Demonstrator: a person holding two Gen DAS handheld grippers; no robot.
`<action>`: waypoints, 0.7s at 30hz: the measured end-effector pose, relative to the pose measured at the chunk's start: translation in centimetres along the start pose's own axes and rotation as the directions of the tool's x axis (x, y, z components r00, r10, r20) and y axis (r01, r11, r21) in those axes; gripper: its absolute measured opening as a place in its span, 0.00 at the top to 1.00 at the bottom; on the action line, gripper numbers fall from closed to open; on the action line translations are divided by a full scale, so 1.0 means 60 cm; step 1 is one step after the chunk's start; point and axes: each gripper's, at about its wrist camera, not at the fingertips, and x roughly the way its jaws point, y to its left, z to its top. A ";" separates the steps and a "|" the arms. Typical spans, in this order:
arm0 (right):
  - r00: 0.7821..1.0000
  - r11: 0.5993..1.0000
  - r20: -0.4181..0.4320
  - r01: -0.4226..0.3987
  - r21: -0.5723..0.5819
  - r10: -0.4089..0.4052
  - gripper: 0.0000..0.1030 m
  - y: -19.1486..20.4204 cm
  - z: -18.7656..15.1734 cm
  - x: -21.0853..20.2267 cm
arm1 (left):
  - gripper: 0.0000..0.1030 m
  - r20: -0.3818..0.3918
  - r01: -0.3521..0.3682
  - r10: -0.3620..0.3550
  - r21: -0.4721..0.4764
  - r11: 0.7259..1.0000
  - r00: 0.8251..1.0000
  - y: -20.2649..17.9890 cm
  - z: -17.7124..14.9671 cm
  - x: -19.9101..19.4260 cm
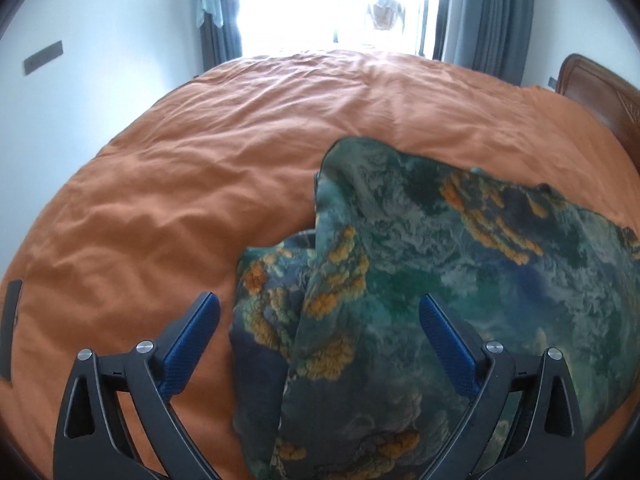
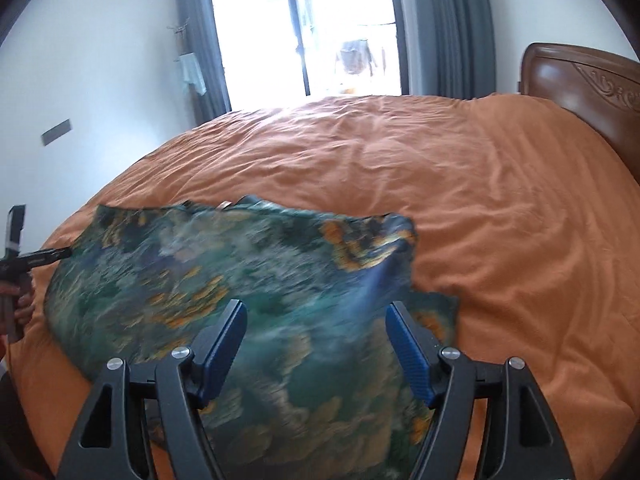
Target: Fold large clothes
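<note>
A large green garment with orange and blue patches (image 1: 420, 264) lies spread and rumpled on the orange bed cover (image 1: 208, 168). My left gripper (image 1: 320, 308) is open and empty, hovering over the garment's left edge, where a fold overlaps. In the right wrist view the garment (image 2: 224, 280) lies flat in front, blurred. My right gripper (image 2: 316, 316) is open and empty above its near right part. The left gripper's body (image 2: 36, 258) shows at the far left by the garment's left edge.
The orange cover (image 2: 460, 184) fills the bed. A carved wooden headboard (image 2: 580, 84) stands at the right. A bright glass door with grey curtains (image 2: 304, 32) is beyond the far edge. A white wall (image 1: 80, 92) runs along the left.
</note>
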 end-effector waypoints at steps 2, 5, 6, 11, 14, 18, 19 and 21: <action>0.998 0.999 -0.063 0.009 -0.031 -0.010 0.29 0.019 -0.024 0.023 | 0.03 -0.031 -0.022 0.021 -0.020 1.000 0.999 0.006 -0.010 0.009; 0.993 0.996 -0.083 0.086 -0.019 -0.087 0.29 0.017 -0.054 0.034 | 0.04 -0.001 0.007 -0.007 -0.074 0.997 1.000 0.010 -0.011 -0.020; 0.994 0.996 -0.066 0.090 0.016 -0.089 0.29 0.013 -0.059 0.026 | 0.04 0.027 0.026 -0.025 -0.065 0.998 0.999 0.000 -0.008 -0.038; 0.997 0.993 0.009 0.072 0.095 -0.073 0.29 0.015 -0.070 -0.003 | 0.03 0.072 0.159 -0.165 0.088 0.983 0.984 -0.109 0.019 -0.089; 0.998 0.992 0.023 0.064 0.113 -0.067 0.29 0.020 -0.082 -0.006 | 0.03 0.017 0.259 -0.264 0.151 0.954 0.964 -0.192 0.044 -0.075; 0.997 0.991 0.050 0.046 0.123 -0.053 0.29 0.027 -0.095 -0.021 | 0.03 -0.029 0.266 -0.266 0.179 0.947 0.964 -0.283 0.089 -0.016; 0.998 0.991 0.057 0.031 0.127 -0.039 0.29 0.029 -0.099 -0.027 | 0.03 -0.040 0.260 -0.257 0.168 0.951 0.966 -0.297 0.101 0.003; 0.997 0.991 0.077 0.005 0.134 -0.016 0.29 0.032 -0.110 -0.040 | 0.03 -0.063 0.247 -0.240 0.143 0.958 0.969 -0.314 0.120 0.038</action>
